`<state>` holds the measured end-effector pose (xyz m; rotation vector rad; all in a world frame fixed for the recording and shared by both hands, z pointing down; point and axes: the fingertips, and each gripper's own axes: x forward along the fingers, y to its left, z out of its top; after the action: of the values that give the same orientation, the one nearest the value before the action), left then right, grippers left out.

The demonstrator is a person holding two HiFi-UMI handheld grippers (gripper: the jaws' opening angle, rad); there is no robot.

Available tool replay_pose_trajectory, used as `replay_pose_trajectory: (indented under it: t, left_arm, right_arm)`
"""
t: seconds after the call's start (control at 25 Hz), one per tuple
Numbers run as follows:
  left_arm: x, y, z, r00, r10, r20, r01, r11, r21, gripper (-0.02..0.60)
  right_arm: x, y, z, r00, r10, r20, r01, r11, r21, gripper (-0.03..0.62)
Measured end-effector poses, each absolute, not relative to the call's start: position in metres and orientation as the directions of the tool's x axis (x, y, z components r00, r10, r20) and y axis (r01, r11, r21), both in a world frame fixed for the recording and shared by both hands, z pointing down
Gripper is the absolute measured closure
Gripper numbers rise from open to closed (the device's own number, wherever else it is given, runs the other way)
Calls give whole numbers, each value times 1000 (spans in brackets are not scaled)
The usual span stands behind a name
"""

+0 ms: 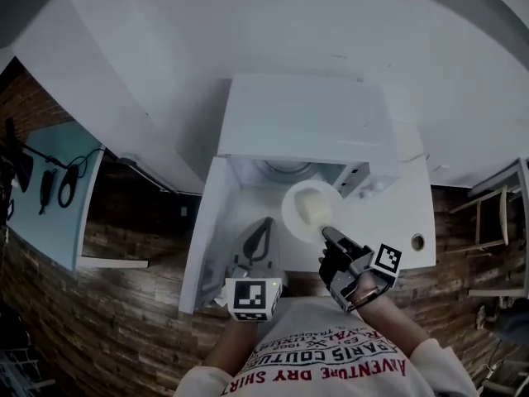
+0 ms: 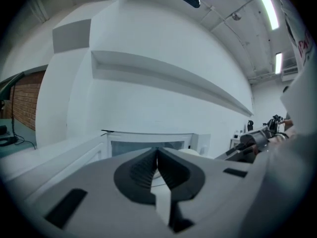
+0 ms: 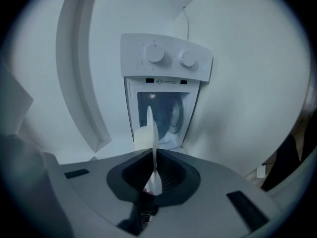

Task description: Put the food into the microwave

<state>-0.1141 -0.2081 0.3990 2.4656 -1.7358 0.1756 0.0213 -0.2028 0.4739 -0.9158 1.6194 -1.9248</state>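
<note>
Plate [image 1: 291,213] in right hand-held gripper [image 1: 329,233]

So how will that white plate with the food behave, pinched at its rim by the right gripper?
The plate looks stiff: edge-on in the right gripper view it shows as a straight line. Held only at one rim by the right gripper, it may tilt. The pale food probably sits loose and could slide.
</note>
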Motion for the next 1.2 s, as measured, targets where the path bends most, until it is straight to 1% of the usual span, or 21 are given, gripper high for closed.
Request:
replay_pose_trajectory:
  t: [0.16, 0.28, 0.64, 0.76, 1.2]
  left_arm:
    - [-121, -226, 409, 387, -901, 194, -921, -388, 35, 575]
    - [-122, -234, 415, 402, -890, 215, -914, -403, 42, 575]
    - [-131, -257, 441, 361, -897, 256, -932, -359, 54, 575]
    - [-132, -261, 447, 351, -897, 268, -936, -345, 70, 575]
    - [-140, -283, 477, 314, -894, 320, -947, -317, 45, 575]
  right_arm:
    - [7, -220, 482, -643, -737, 210, -78, -210, -975, 572]
    - [3, -232, 488, -635, -739, 225, -88, -220, -971, 572]
    - [-4, -271, 509, -634, -743, 214, -79, -213, -974, 572]
    - [-3, -284, 522, -621, -750, 227, -83, -225, -971, 572]
    - [-8, -340, 560, -565, -788, 244, -73, -247, -966, 571]
